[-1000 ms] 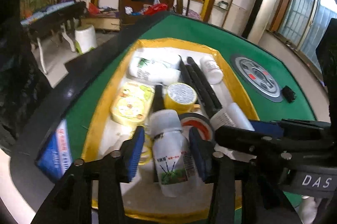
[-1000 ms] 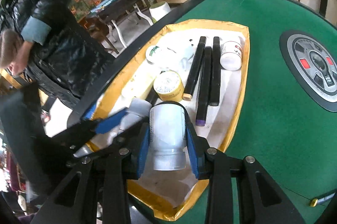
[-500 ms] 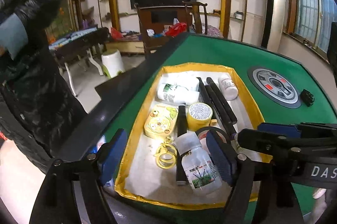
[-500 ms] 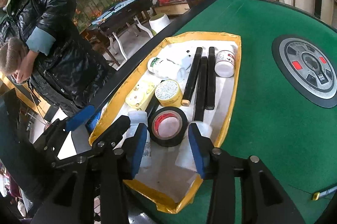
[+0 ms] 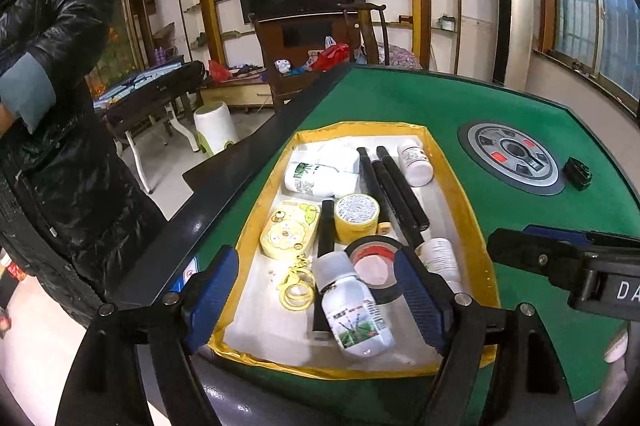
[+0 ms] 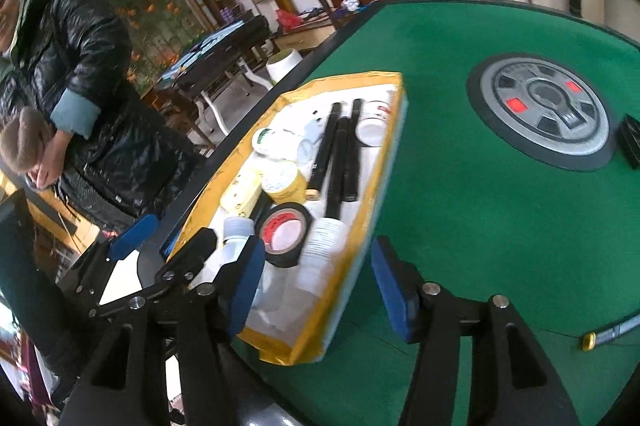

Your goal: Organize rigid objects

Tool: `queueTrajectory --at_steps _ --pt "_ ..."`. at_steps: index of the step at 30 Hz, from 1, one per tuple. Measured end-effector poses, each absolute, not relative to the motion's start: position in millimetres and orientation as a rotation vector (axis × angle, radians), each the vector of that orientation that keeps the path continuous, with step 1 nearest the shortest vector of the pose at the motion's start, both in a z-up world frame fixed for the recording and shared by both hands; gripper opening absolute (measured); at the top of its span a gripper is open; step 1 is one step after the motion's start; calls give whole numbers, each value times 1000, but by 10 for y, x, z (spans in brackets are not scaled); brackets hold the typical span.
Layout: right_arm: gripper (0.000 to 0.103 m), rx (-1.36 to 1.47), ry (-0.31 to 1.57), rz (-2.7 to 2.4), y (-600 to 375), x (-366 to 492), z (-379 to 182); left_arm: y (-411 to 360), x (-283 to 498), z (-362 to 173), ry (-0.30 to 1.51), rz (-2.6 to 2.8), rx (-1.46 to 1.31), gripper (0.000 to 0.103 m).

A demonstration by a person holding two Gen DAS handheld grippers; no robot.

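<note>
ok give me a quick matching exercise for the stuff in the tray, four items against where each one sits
Items:
1. grey-capped bottle
2. black tape roll
3. yellow tape roll
4. gold rings

Places in the tray, left wrist view:
A. just behind the black tape roll
B. nearest the camera, lying on its side
C. left of the grey-capped bottle
D. directly behind the grey-capped bottle, red core up

Pairs: 1-B, 2-D, 3-A, 4-C
</note>
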State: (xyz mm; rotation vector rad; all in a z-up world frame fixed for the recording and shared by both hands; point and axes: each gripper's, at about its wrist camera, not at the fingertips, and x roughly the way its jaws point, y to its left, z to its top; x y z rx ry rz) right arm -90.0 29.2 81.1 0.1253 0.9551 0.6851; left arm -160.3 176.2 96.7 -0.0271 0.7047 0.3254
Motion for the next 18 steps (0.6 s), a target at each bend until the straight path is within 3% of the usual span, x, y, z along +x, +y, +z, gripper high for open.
queueTrajectory --at_steps 5,18 --pt "55 147 941 669 126 -920 800 1605 -1603 1025 689 326 2 90" --pt "62 142 865 583 -249 -990 806 1293 -1618 1092 674 325 61 91"
